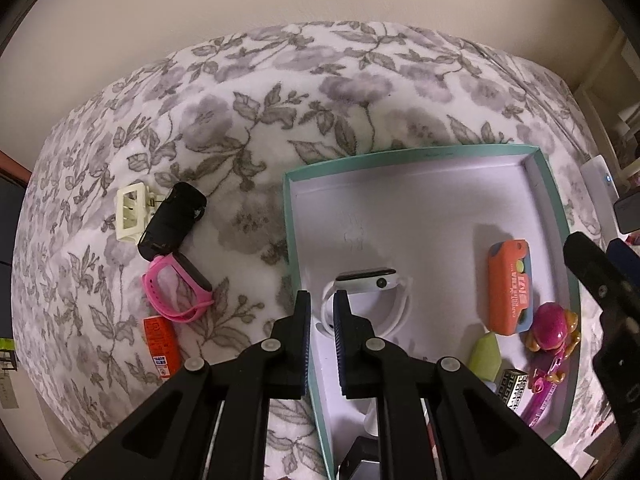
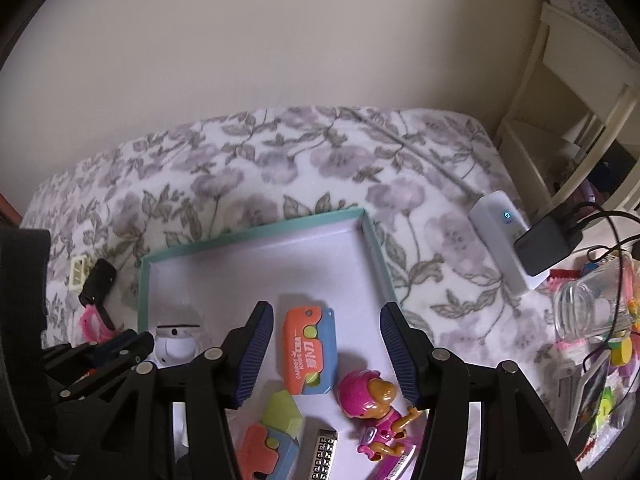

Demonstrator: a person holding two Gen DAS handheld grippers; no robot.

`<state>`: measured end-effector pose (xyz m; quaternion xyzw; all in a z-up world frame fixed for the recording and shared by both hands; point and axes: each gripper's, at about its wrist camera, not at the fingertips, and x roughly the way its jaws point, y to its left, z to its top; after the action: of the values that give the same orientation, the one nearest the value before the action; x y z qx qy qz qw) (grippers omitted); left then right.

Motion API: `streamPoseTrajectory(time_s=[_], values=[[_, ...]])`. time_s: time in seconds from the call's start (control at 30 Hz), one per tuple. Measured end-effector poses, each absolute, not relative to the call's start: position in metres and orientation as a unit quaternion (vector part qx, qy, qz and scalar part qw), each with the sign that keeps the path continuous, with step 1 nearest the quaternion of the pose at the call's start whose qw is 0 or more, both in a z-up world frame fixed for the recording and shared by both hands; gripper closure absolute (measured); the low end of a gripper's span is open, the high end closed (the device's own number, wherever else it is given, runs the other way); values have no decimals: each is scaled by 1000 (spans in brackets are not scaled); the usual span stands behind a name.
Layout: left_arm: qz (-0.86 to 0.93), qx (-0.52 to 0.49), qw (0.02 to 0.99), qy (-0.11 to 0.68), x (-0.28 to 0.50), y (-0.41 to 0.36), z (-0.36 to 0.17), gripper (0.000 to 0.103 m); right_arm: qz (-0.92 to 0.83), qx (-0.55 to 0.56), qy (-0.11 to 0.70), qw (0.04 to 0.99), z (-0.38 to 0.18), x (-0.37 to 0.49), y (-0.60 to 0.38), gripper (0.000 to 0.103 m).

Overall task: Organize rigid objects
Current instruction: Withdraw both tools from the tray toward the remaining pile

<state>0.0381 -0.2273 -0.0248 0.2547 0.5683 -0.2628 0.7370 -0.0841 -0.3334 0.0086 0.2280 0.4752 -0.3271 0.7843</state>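
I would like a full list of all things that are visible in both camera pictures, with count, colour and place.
box: 1, teal rim, white inside, on the floral blanket
white watch: 1, white, in the box, left part
orange-blue toys: 2, one mid box, one at the near edge
figure: 1, pink and tan, in the box
green block: 1, yellow-green, in the box
patterned block: 1, silver-black, in the box
pink watch: 1, on the blanket, left of the box
black case: 1, on the blanket
cream clip: 1, beside the black case
orange packet: 1, on the blanket
left gripper: fingers nearly closed at the box's left wall
right gripper: fingers apart, nothing between them
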Motion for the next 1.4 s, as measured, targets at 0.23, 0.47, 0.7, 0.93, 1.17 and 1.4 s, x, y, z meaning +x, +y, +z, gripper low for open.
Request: streamPoseTrajectory(time_s=[0.23, 0.47, 0.7, 0.93, 1.17, 1.4], values=[[-261, 245, 744, 564, 39, -227, -21, 35, -332, 232, 475, 781, 7, -87, -336, 37], [-241, 247, 755, 558, 47, -223, -21, 28, -336, 234, 475, 779, 3, -88, -339, 27], [-211, 230, 768, 559, 62, -210, -17, 28, -335, 251, 470, 777, -1, -88, -342, 6], [-185, 198, 780, 564, 83, -191, -12, 27, -327, 275, 458, 779, -4, -85, -341, 0], [-162, 146, 791, 572, 108, -166, -4, 16, -321, 274, 463, 779, -10, -71, -330, 0], [-127, 104, 798, 580, 136, -129, 5, 16, -311, 271, 451, 791, -3, -54, -315, 0]])
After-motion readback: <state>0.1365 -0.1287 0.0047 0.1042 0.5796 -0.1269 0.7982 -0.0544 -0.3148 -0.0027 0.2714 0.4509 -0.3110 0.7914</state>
